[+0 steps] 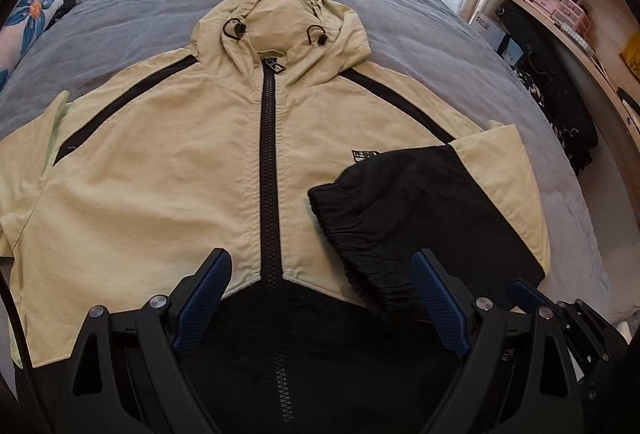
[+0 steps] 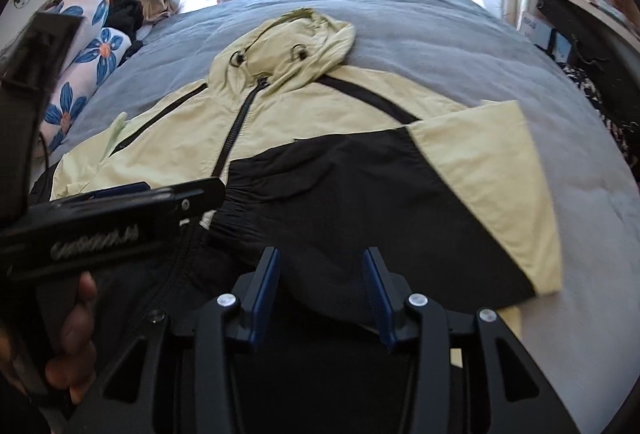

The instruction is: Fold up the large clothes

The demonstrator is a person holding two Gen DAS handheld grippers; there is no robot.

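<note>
Since both tools sit right over the hem end of the hooded jacket, start there: the left tool is spread wide with nothing between its blue pads, hanging just above the black bottom panel by the zipper. The right tool has its pads partway apart and they don't look to be pressing on anything, though the black sleeve lies right under them. That sleeve is already folded in across the front, elastic cuff landing near the zip. The jacket lies face up, zipped, flat on the grey bed, hood pointing at the window. Looks like thin woven shell fabric to me, so light, floppy, probably a bit slick, and it'll sag from wherever you pinch it. I'd grab seams or the gathered cuff and hem instead of the middle of a panel. Far sleeve on the other side seems still spread out, hard to see fully.
</note>
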